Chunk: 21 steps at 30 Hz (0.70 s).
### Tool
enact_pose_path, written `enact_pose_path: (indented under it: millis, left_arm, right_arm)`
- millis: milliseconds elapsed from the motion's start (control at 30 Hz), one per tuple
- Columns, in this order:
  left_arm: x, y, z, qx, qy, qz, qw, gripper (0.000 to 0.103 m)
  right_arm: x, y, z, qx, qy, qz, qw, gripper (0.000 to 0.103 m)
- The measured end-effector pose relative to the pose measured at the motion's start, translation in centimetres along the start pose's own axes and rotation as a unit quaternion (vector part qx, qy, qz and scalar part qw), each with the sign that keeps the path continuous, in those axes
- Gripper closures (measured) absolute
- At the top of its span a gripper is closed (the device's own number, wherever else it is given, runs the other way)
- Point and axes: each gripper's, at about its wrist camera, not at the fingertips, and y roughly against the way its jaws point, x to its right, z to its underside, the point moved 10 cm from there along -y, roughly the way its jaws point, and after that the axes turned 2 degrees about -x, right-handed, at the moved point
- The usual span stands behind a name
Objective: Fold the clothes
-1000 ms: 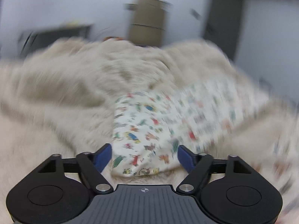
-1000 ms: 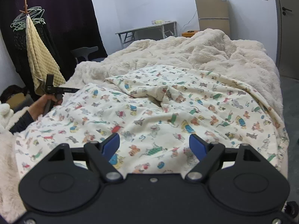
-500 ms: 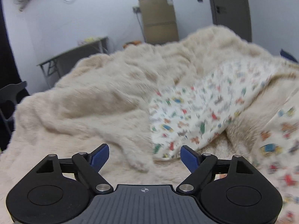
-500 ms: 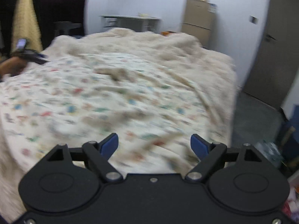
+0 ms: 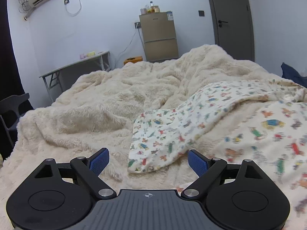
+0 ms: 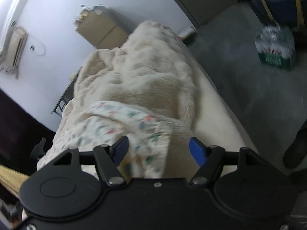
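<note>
At six o'clock, right claw (image 6: 158, 150) closing, unclenched, around the printed cloth's (image 6: 119, 122) edge; blur risks a missed pinch. Left claw (image 5: 147, 160) opening, released, empty.

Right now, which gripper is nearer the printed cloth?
Right. The right gripper has an edge of the printed cloth between its open jaws. The left gripper is open, just short of the cloth's near corner.
</note>
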Motion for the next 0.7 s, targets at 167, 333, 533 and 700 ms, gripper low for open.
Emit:
enact_pose_path:
  millis: [167, 333, 533, 700]
  left_arm:
    - [0.7, 1.3, 0.1, 0.004, -0.029, -0.026, 0.9992, 0.016]
    - [0.8, 1.7, 0.0, 0.007, -0.031, -0.024, 0.9992, 0.016]
    - [0.9, 2.3, 0.2, 0.006, -0.043, -0.023, 0.9988, 0.016]
    - [0.5, 2.5, 0.2, 0.006, -0.04, -0.027, 0.9988, 0.016]
  right_arm:
    - [-0.1, -2.2, -0.1, -0.005, -0.03, -0.034, 0.999, 0.056]
    - [-0.8, -3.3, -0.7, -0.001, -0.028, -0.027, 0.999, 0.078]
    - [0.1, -3.2, -2.6, 0.034, -0.029, 0.028, 0.999, 0.08]
    - [-0.4, -3.4, -2.8, 0.035, -0.004, 0.067, 0.997, 0.07]
